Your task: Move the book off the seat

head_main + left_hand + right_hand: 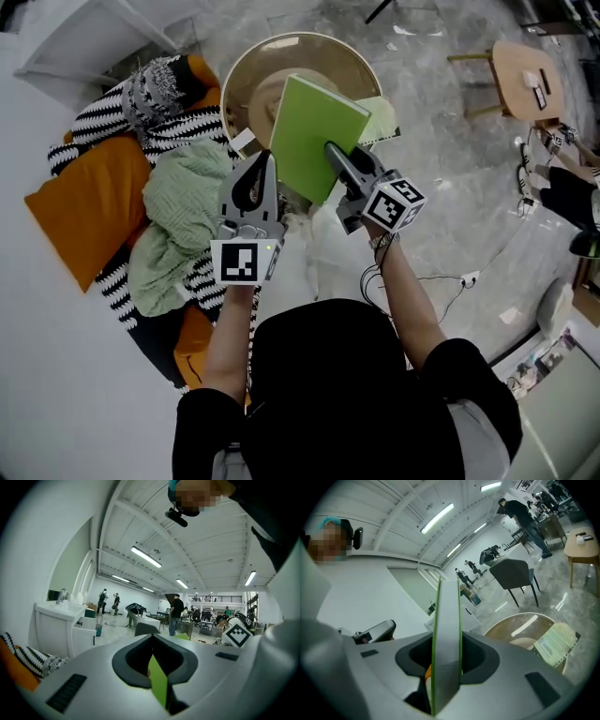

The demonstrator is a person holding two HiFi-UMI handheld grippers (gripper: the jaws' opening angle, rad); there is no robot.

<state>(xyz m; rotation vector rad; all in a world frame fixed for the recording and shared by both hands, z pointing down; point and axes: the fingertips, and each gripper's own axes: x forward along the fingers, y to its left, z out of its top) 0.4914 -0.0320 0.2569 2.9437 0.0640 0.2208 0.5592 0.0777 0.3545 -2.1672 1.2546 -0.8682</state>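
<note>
A green book [319, 136] hangs tilted in the air over the round wooden seat [309, 42]. My right gripper [330, 148] is shut on its lower right edge; in the right gripper view the book [447, 620] stands edge-on between the jaws, which press on both its sides. My left gripper [270, 157] sits at the book's lower left corner. In the left gripper view a thin green strip of the book [158, 684] shows pinched between jaws that look shut. A pale printed leaflet [382, 117] lies on the seat behind the book.
Left of the seat lies a pile of soft things: an orange cushion [89, 202], a green knit blanket [183, 216] and black-and-white striped fabric [112, 108]. A small wooden table [525, 80] stands at the far right. Cables [450, 281] trail over the marble floor.
</note>
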